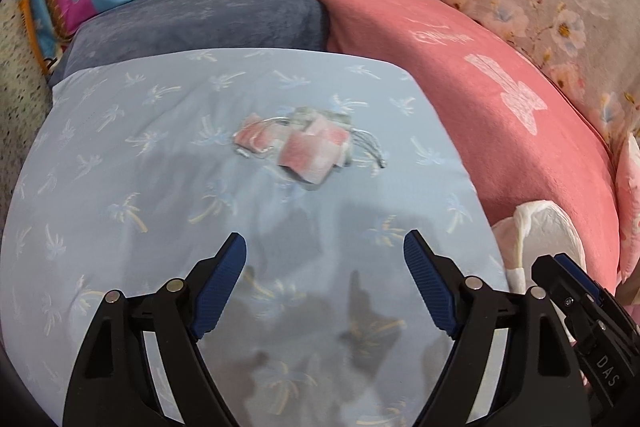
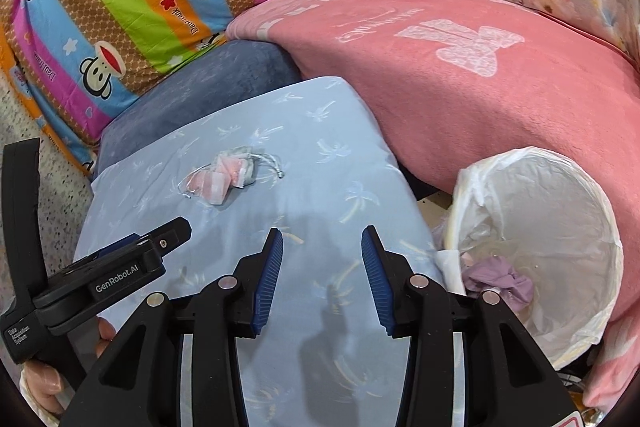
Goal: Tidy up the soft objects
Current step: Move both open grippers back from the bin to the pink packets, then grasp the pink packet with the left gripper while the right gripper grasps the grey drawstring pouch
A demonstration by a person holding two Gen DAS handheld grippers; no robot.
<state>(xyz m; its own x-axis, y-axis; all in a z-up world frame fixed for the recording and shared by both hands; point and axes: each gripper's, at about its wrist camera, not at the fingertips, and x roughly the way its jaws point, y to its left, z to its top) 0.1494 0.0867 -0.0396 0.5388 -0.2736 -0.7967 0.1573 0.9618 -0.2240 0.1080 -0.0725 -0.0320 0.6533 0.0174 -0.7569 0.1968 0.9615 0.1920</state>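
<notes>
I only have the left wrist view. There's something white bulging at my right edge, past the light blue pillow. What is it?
Observer: A bin lined with a white plastic bag, standing beside the light blue pillow.
Operator: Anything in it?
Observer: Yes, a crumpled purple cloth lies at the bottom.
Operator: Is the right gripper holding anything?
Observer: No, the right gripper is open, over the pillow, short of the pink pouch.

We read "GenRobot.AI" and "Data Acquisition System" on the black left gripper (image 2: 176,230), "DAS" on the black right gripper (image 1: 560,263).
</notes>
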